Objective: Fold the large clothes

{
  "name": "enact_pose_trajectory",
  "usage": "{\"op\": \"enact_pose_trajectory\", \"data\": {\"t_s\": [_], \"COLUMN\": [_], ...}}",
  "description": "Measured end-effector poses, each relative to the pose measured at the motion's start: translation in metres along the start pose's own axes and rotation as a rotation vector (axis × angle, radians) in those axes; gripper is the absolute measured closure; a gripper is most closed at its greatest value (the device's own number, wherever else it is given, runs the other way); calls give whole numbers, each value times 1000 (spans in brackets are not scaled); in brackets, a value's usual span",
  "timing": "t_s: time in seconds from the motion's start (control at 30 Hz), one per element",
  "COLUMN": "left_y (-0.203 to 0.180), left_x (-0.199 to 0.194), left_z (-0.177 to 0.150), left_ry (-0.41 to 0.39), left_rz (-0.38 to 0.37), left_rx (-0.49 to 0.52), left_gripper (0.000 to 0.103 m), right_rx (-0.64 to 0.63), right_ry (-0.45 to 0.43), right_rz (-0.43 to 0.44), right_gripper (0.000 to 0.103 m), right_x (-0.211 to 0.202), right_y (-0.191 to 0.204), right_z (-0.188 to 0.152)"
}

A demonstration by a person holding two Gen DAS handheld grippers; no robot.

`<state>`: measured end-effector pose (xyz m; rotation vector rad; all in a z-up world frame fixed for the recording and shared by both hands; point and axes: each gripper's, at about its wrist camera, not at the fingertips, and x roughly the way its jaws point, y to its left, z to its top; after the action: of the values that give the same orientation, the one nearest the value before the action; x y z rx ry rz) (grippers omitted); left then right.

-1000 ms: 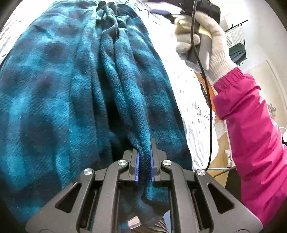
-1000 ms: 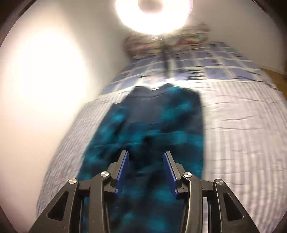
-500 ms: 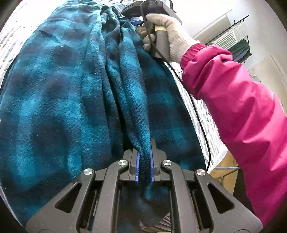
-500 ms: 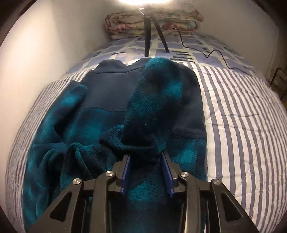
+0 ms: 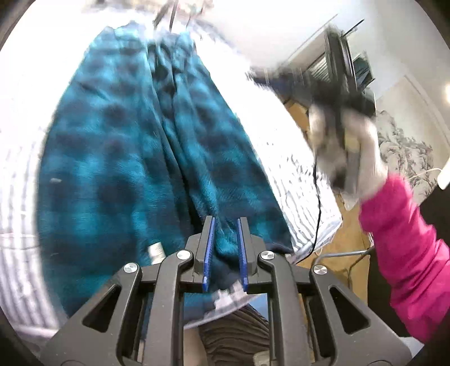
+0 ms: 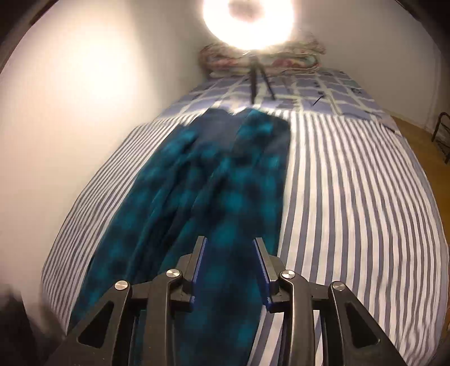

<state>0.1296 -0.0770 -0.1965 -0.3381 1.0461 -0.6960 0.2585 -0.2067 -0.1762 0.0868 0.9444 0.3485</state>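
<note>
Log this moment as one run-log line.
stage: folding fleece garment on striped bed | left gripper: jaws just opening, fabric between, not pinched | right gripper: open above garment

A ring light (image 6: 248,21) flared white at the top of the right wrist view, washing the wall beside it. Motion blur smeared both views, worst on the gloved hand (image 5: 348,149). Fisheye bending curved the bed (image 6: 351,183) stripes, and corners fell black.

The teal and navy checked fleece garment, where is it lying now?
In the right wrist view, the teal and navy checked fleece garment lies lengthwise on the left half of the blue-and-white striped bed cover, near the white wall.
</note>
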Motion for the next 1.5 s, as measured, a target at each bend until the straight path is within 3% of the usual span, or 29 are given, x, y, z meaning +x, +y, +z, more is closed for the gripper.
{"op": "enact_pose_trajectory", "data": {"t_s": [0.13,0.37,0.5,0.53,0.6,0.63,0.67,0.73,0.77,0.87,1.0,1.17,1.33,1.5], "left_y": [23,74,86,88,95,99,103,110,114,133,150,138,129,125], "left_x": [-37,-55,-49,-50,-55,-57,-59,-63,-62,-53,-39,-32,-26,-20], "left_z": [-14,-32,-42,-44,-49,-50,-51,-51,-51,-53,-59,-56,-63,-59], "left_ry": [-83,-106,-87,-91,-104,-110,-118,-142,-139,-105,-69,-40,-3,8], "left_rz": [48,166,183,196,203,192,185,187,181,136,61,17,6,6], "left_rx": [-59,-186,-216,-218,-234,-253,-273,-305,-316,-385,-481,-430,-397,-386], "left_gripper": [90,90,90,90,80,69,56,50,50,50,50,50,50,52], "right_rx": [-50,-256,-352,-336,-268,-221,-187,-149,-119,1,153,301,349,310], "right_ry": [23,94,172,158,151,129,97,51,26,19,39,70,107,142], "right_rz": [37,64,-33,-38,2,37,52,28,0,-19,17,98,195,242], "right_gripper": [69,69,72,72,72,72,67,51,44,43,41,41,40,40], "right_x": [-26,-24,-1,-4,-18,-31,-45,-64,-75,-90,-88,-66,-42,-24], "right_y": [35,119,139,138,131,125,119,107,97,66,27,-9,-19,-11], "right_z": [-62,-143,-185,-188,-186,-184,-183,-179,-180,-184,-187,-197,-196,-196]}}
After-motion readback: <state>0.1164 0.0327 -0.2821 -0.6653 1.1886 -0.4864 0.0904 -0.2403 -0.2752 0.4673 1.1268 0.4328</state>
